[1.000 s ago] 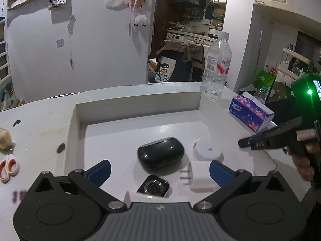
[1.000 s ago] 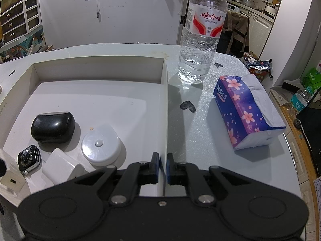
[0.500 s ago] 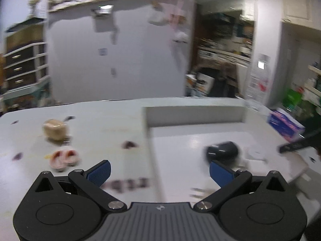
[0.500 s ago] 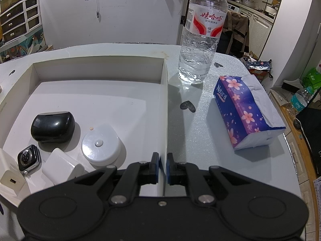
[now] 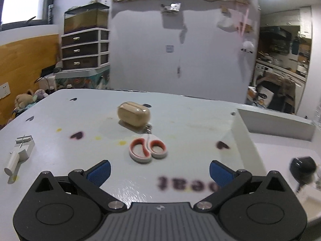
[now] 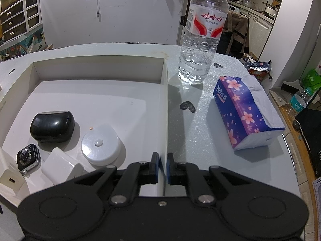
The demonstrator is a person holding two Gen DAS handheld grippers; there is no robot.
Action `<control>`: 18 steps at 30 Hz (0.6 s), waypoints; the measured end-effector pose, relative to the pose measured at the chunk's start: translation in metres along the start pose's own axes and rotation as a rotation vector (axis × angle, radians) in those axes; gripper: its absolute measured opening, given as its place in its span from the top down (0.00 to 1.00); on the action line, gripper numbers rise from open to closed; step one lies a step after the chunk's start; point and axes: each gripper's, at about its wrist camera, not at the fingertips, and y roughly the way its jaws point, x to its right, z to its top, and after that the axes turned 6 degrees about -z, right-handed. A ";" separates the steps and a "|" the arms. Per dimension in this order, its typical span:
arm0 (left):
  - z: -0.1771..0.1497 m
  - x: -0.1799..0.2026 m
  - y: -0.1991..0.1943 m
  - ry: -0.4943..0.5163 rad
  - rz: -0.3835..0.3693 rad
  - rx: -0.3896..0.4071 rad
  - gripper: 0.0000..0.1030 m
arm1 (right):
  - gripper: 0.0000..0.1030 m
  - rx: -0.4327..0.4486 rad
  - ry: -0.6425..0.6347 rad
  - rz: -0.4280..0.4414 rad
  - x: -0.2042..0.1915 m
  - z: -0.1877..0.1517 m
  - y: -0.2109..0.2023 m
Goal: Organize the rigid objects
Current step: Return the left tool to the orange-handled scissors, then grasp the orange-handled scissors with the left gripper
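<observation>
The white tray (image 6: pixel 163 108) was where the rigid things belonged, and five already lay in its near left corner: one black case (image 6: pixel 52 126), one round white puck (image 6: pixel 101 144), one watch face (image 6: pixel 28 158) and two white chargers, one (image 6: pixel 60 166) beside the watch and one (image 6: pixel 11 179) at the edge of my right view. I judged they were clustered there because that corner was the easiest drop from the left side.

My right gripper (image 6: pixel 162 167) was clamped on the tray's right wall, its pads pressed to either face of the thin edge; I took that as a steadying hold so the tray would not slide while I loaded it.

Outside the tray, on the table (image 5: pixel 60 124), three loose things waited: one beige case (image 5: pixel 134 116), one pair of red-and-white scissors (image 5: pixel 148 149) just in front of it and seemingly tethered to it, and one small white clip-like piece (image 5: pixel 19 154) well off to the left. My left gripper (image 5: pixel 160 170) faced the scissors with its jaws wide apart and nothing between them, the picture somewhat blurred.

Beyond the tray stood one water bottle (image 6: pixel 202 34) and one tissue pack (image 6: pixel 248 110), which I judged were not part of the sorting.
</observation>
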 end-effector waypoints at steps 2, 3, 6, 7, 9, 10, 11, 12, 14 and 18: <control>0.003 -0.002 0.010 -0.005 0.010 0.005 0.00 | 0.92 0.000 0.000 0.000 0.000 0.000 0.000; 0.004 -0.002 0.016 -0.007 0.020 0.002 0.00 | 0.92 0.000 0.000 0.000 0.000 0.000 0.000; 0.008 -0.003 0.037 -0.023 0.043 -0.025 0.01 | 0.92 0.000 -0.002 -0.001 0.000 0.000 0.000; 0.009 -0.004 0.044 -0.031 0.045 -0.033 0.01 | 0.92 0.000 -0.002 -0.001 0.000 0.000 0.000; 0.010 -0.006 0.058 -0.048 0.062 -0.044 0.06 | 0.92 0.000 -0.001 -0.001 0.000 0.000 0.000; 0.010 -0.006 0.065 -0.047 0.072 -0.053 0.08 | 0.92 0.000 -0.002 -0.001 0.000 0.000 0.000; 0.011 -0.007 0.071 -0.044 0.082 -0.065 0.10 | 0.92 0.001 -0.003 -0.002 0.000 0.000 0.000; 0.012 -0.008 0.078 -0.049 0.087 -0.094 0.11 | 0.92 0.001 -0.004 -0.003 -0.001 0.000 0.000; 0.015 -0.010 0.083 -0.051 0.086 -0.082 0.14 | 0.92 0.001 -0.006 -0.005 -0.001 0.000 0.000; 0.020 -0.007 0.095 -0.037 0.108 -0.094 0.16 | 0.92 0.002 -0.008 -0.007 -0.002 0.000 0.000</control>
